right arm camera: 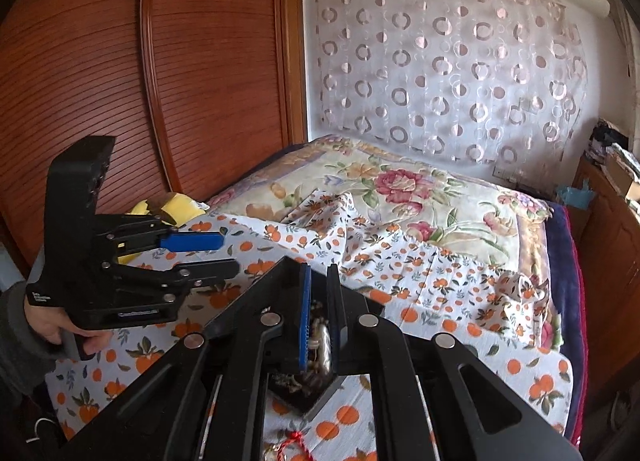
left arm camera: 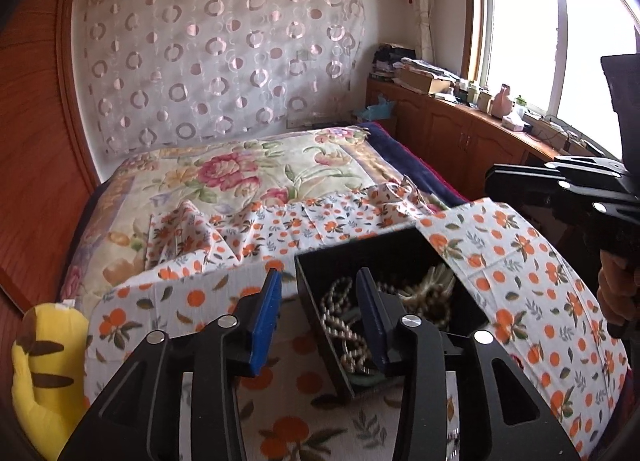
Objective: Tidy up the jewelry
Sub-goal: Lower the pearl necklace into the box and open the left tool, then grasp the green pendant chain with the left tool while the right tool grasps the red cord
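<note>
A black open box point(left arm camera: 400, 245) sits on the orange-print cloth point(left arm camera: 520, 261) with several beaded necklaces point(left arm camera: 344, 321) heaped inside. My left gripper point(left arm camera: 320, 293) is open; one blue pad is outside the box's left wall and the other is over the beads, and neither presses on anything. My right gripper point(right arm camera: 319, 273) hovers over the same box point(right arm camera: 308, 397), shut on a small beaded, silvery piece of jewelry point(right arm camera: 323, 343) that fills the narrow gap between its pads. The right wrist view has the left gripper point(right arm camera: 228, 255) to its left, and the left wrist view has the right gripper point(left arm camera: 490, 177) at its right.
A red-tasselled charm point(right arm camera: 296, 437) lies on the cloth near the front edge. A yellow plush toy point(left arm camera: 44, 361) sits at the bed's left beside a wooden wardrobe point(right arm camera: 120, 81). Behind the cloth is a floral bedspread point(left arm camera: 248, 173). A cluttered wooden cabinet point(left arm camera: 460, 125) runs under the window.
</note>
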